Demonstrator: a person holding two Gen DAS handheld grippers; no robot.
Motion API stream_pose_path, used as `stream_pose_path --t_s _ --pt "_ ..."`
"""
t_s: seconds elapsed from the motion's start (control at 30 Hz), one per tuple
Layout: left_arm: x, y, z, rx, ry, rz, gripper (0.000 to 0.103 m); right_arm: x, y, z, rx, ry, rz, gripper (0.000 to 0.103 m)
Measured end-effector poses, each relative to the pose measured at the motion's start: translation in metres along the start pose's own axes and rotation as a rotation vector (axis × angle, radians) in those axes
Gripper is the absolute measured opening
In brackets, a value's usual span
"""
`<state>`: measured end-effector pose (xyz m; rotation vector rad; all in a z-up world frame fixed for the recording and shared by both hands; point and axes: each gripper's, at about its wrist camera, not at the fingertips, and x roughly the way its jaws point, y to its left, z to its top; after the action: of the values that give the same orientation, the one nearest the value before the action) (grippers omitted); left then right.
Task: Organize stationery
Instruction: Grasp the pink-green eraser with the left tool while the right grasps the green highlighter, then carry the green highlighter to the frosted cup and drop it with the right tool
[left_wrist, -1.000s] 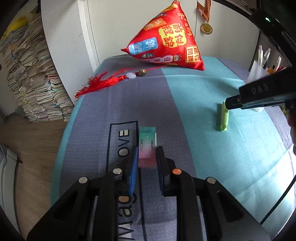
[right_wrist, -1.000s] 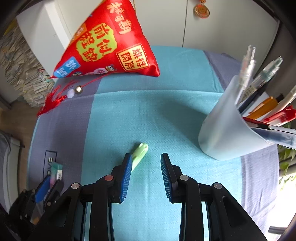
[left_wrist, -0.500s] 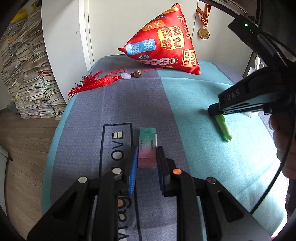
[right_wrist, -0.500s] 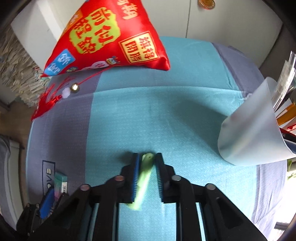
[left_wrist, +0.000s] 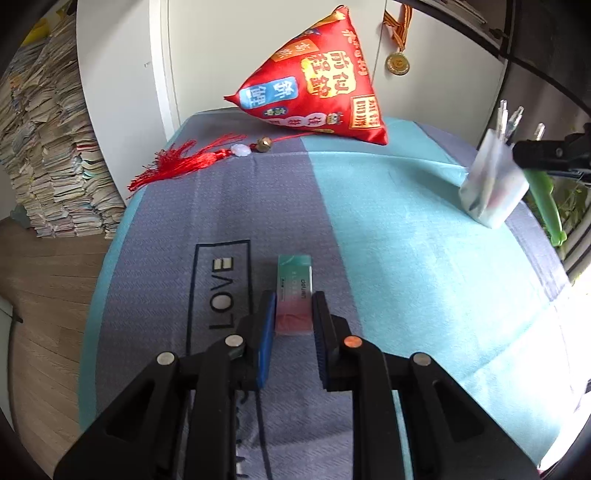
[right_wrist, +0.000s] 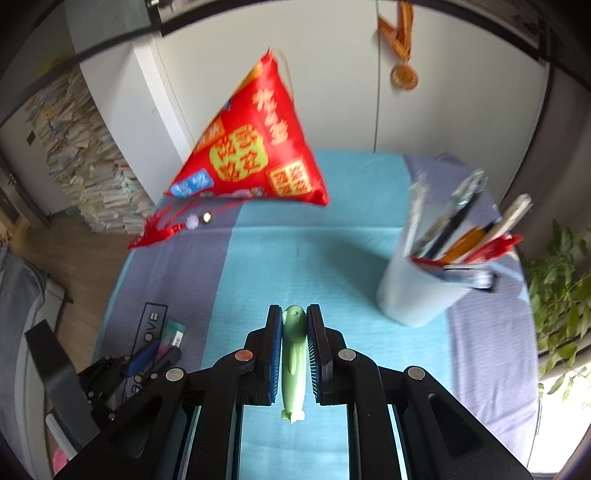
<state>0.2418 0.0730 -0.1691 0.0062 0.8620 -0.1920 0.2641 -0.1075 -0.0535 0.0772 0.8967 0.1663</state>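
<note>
A mint-and-pink eraser (left_wrist: 295, 273) lies on the grey stripe of the tablecloth beside the "LOVE" print. My left gripper (left_wrist: 293, 299) is shut on its pink near end, low over the cloth. My right gripper (right_wrist: 294, 310) is shut on a green dolphin-shaped pen (right_wrist: 293, 354) and holds it in the air above the teal stripe. The pen's tail hangs out behind the pads. A translucent white pen cup (right_wrist: 417, 291) with several pens stands ahead and to the right. In the left wrist view the lifted green pen (left_wrist: 545, 199) hangs just right of the cup (left_wrist: 491, 192).
A red triangular cushion (left_wrist: 314, 92) with a red tassel (left_wrist: 184, 162) sits at the back of the table. A medal (right_wrist: 404, 75) hangs on the white cabinet. Stacked papers (left_wrist: 48, 155) stand on the floor to the left. A green plant (right_wrist: 561, 273) is beyond the right edge.
My right gripper closed on the green pen, then lifted it off the cloth toward the pen cup. The left gripper stayed shut on the eraser.
</note>
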Motion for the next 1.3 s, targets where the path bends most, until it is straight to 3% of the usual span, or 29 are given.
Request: stream_pose_path --t_s 0.23,0.57,0.8,1.07,1.3 --pt "-0.028 -0.005 0.009 -0.035 -0.037 -0.161 0.018 -0.044 -0.033 0.007 0.05 -0.121 -0.005 0.014" --pt "-0.049 -0.045 0.019 0.05 -0.078 -0.164 0.018 -0.069 -0.074 0.036 0.139 -0.233 -0.04 0.014" --pt "-0.053 -0.061 0.023 0.089 -0.088 -0.166 0.018 -0.042 -0.094 0.063 0.172 -0.269 -0.09 0.014" --pt "-0.047 -0.063 0.027 0.088 -0.071 -0.151 0.018 -0.013 -0.091 0.061 0.166 -0.327 -0.059 0.014" --pt "-0.042 -0.066 0.029 0.091 -0.059 -0.152 0.018 -0.005 -0.094 0.055 0.171 -0.317 -0.068 0.014"
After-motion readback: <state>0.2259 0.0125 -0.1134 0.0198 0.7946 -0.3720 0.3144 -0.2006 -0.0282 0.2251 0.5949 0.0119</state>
